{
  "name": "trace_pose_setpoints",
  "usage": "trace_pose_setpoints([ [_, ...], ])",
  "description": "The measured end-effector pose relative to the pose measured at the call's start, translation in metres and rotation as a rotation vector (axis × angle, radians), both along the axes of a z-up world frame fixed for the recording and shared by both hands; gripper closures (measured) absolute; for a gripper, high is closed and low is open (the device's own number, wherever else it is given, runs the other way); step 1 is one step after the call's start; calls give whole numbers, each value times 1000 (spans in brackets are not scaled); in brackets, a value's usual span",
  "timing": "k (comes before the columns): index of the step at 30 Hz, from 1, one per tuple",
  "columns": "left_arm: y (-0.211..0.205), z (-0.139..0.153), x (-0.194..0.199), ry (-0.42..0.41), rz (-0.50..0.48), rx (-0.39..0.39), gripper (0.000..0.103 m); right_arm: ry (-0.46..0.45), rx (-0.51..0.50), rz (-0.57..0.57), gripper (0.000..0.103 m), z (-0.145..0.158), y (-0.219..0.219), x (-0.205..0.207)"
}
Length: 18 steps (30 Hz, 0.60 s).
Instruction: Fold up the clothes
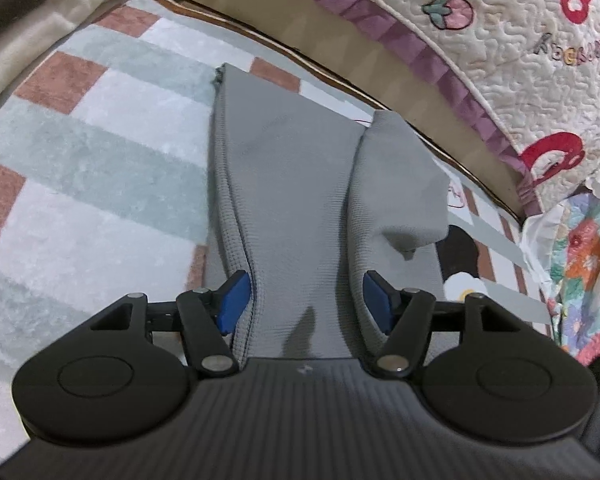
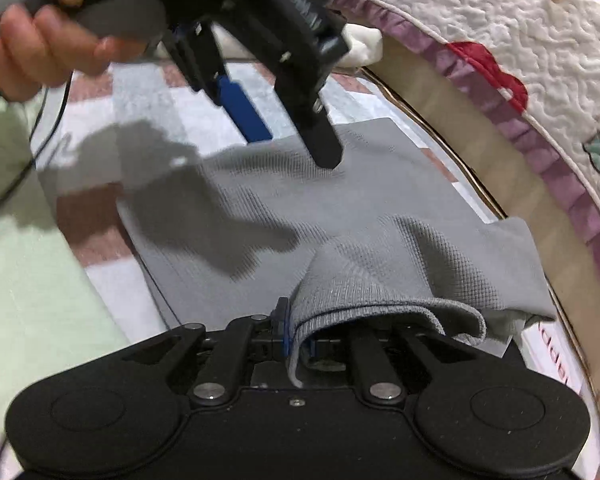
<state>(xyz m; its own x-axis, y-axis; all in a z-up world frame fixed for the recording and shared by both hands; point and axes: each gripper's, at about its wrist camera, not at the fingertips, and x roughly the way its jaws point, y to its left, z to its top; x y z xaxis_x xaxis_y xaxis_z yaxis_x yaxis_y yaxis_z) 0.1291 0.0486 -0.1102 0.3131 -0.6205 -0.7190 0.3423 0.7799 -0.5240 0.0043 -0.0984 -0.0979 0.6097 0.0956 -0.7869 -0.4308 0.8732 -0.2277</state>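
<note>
Rug [image 1: 100,160]: checkered in pale blue, white and terracotta, covering the floor under everything.
Quilt [image 1: 520,60]: cream with red and strawberry motifs and a purple frill, hanging along the far edge above a tan board [image 1: 340,36].
Grey knit garment [image 1: 292,184]: spread flat on the rug, one corner folded over near the board.
Left gripper [image 1: 308,300]: jaws apart, blue pads [image 1: 234,300] either side of a raised ridge of the cloth; contact unclear.
Right gripper [image 2: 296,344]: clamped on the garment's ribbed hem, which drapes over it.
Hand [image 2: 40,40]: grips the left tool's handle.
Cable [image 2: 40,128]: trails off at left.
</note>
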Motion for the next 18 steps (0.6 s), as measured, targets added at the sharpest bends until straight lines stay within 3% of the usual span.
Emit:
trace_pose_setpoints([
  [3, 6, 3, 1, -32, 43, 76, 41, 86, 228, -64, 74, 15, -7, -5],
  [5, 8, 9, -1, -90, 69, 124, 42, 161, 367, -33, 81, 24, -12, -14],
  [9, 17, 38, -10, -201, 95, -46, 41, 164, 533, 19, 81, 52, -35, -48],
  [11, 11, 40, -15, -211, 53, -88, 38, 126, 525, -39, 79, 60, -56, -57],
  [13, -3, 34, -19, -186, -1, -78, 38, 90, 473, -132, 78, 60, -78, -57],
  [16, -32, 16, -23, -142, -95, 7, 38, 50, 383, -239, 74, 52, -107, -56],
  [18, -53, 4, -27, -145, -126, 68, 38, 54, 343, -246, 74, 42, -113, -56],
])
